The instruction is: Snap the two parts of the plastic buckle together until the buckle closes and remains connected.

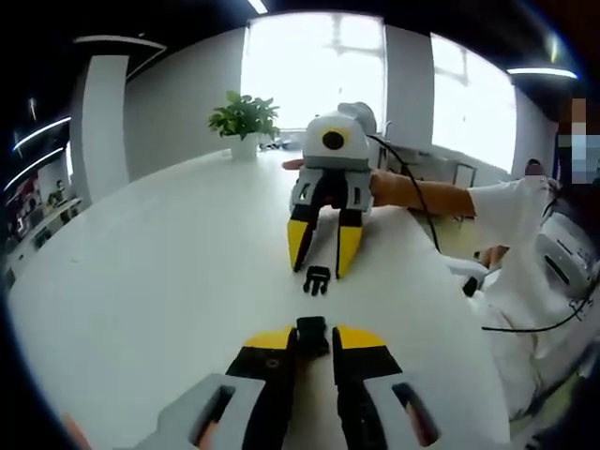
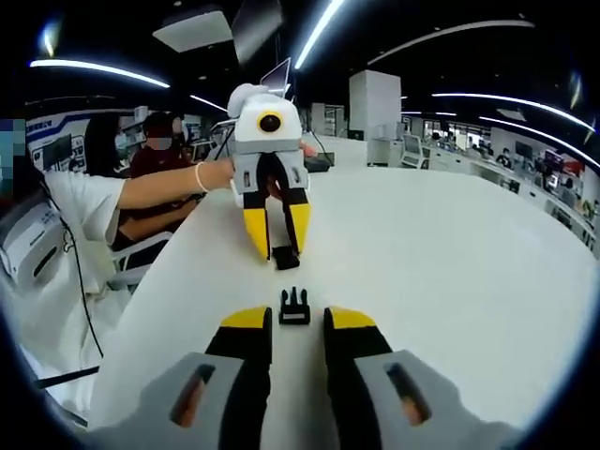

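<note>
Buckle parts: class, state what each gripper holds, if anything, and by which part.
The left gripper clamps the socket half by its sides. The right gripper holds nothing; the pronged half lies loose on the table.

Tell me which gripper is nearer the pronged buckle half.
Right. The right gripper sits just short of the pronged buckle half; the left gripper is farther, jaws around the socket half.

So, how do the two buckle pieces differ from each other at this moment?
The pronged piece ends in prongs, while the socket piece looks like a plain block. The socket piece sits between the jaws of the left claw, seemingly gripped. The pronged piece lies free on the table, just ahead of the open right claw. Both pieces are small and black, and they are not yet joined.
</note>
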